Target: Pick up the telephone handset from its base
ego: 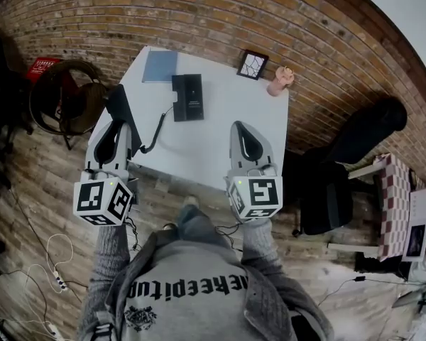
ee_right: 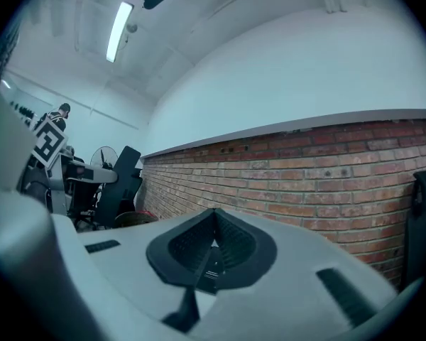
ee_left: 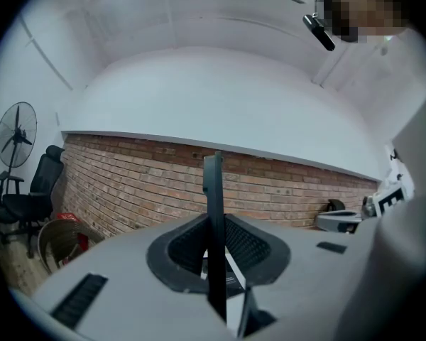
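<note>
The pick-up looks all but done. At the left, the left gripper (ego: 116, 128) (ee_left: 214, 222) is clamped on the black handset (ego: 119, 107) (ee_left: 213, 183), which stands edge-on between its jaws. It is held over the near left edge of the white table (ego: 199, 148), well apart from its base (ego: 188, 96). A dark cord (ego: 156, 130) runs from the handset to the base. Judging from this, the next move calls for a firm hold and care that the cord does not drag the base.

Counted from left to right there is one handset, one cord, one blue pad (ego: 160, 66), one base, one small framed picture (ego: 253, 64) and one pink figure (ego: 280, 80). There are two grippers. On the right, the right gripper (ego: 244, 129) (ee_right: 213, 226) hangs over the near edge with its jaws pressed together on nothing.
</note>
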Demonstrator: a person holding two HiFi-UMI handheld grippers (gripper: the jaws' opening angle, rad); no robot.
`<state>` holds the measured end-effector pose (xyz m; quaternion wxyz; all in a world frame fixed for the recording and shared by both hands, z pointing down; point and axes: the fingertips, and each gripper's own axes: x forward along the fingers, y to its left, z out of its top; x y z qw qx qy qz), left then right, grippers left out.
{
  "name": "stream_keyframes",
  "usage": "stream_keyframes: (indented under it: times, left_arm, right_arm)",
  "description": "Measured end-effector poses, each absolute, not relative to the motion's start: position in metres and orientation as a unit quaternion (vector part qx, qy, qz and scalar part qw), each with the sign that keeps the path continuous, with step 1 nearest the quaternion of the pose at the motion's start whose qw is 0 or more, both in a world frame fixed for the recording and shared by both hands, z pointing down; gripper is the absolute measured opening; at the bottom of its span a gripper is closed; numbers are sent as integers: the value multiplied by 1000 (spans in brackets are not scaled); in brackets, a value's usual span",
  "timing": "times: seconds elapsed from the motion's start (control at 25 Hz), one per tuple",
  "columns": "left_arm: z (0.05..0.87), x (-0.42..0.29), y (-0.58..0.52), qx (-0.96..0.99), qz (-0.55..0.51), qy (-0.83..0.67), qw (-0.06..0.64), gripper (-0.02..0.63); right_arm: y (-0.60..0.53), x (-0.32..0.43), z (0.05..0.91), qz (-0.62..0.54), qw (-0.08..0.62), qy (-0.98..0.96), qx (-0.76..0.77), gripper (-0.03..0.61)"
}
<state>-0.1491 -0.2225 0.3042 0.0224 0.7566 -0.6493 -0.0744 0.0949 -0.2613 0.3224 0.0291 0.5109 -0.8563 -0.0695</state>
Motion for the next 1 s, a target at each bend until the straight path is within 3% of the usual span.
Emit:
stream_keyframes:
  times: [1.0]
  left_arm:
    - [298, -150, -203, 759, -86, -646, 6, 66]
  right_arm:
    - [-243, 98, 317, -81, 25, -847, 524, 5]
